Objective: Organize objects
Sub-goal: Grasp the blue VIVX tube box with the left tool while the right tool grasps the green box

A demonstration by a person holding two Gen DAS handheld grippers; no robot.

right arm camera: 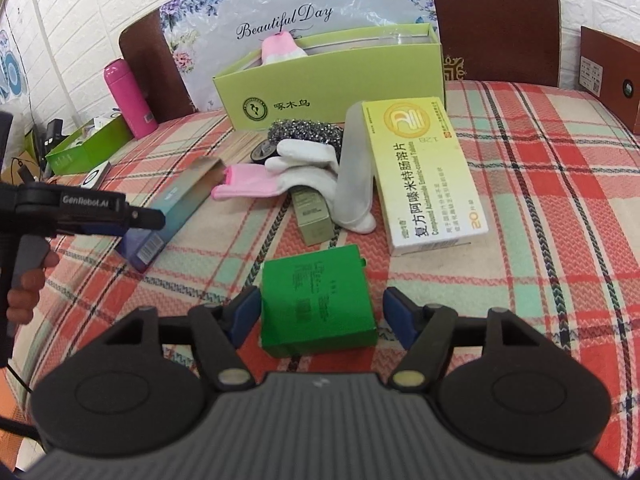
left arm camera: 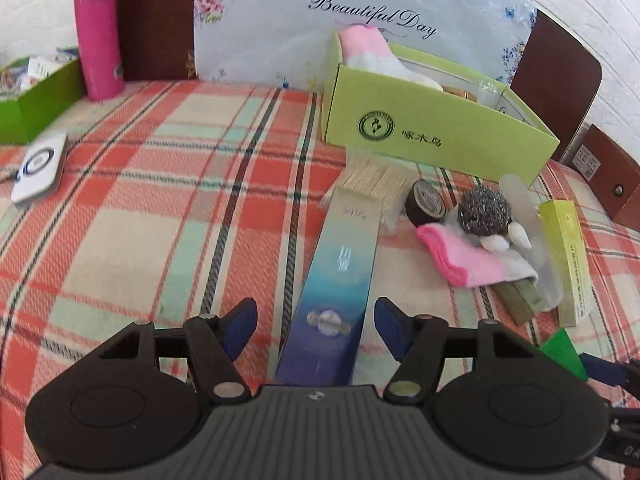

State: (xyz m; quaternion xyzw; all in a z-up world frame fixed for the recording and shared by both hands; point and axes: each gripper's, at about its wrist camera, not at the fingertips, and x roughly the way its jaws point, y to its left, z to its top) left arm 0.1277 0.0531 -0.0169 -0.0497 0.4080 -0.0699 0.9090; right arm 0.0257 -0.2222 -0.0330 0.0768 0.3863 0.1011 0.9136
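A long blue gradient carton [left arm camera: 336,280] lies on the plaid cloth between the fingers of my left gripper [left arm camera: 316,328]. The gripper is open, with a gap on each side of the carton. From the right wrist view the left gripper [right arm camera: 136,220] hovers over the carton's near end [right arm camera: 176,204]. A small green box [right arm camera: 318,308] sits between the fingers of my right gripper [right arm camera: 320,316], which is open; its left pad is close to the box and a gap shows on the right. The open lime box [right arm camera: 320,80] stands at the back with a pink-white sock [right arm camera: 280,50] in it.
A pile lies in front of the lime box: steel scourer [left arm camera: 484,212], tape roll [left arm camera: 426,202], pink-white sock [left arm camera: 468,260], toothpick bundle [left arm camera: 372,180], olive box [right arm camera: 314,216], yellow medicine box [right arm camera: 428,172]. A pink flask [left arm camera: 99,36], green tray [left arm camera: 36,100] and white device [left arm camera: 40,168] sit far left.
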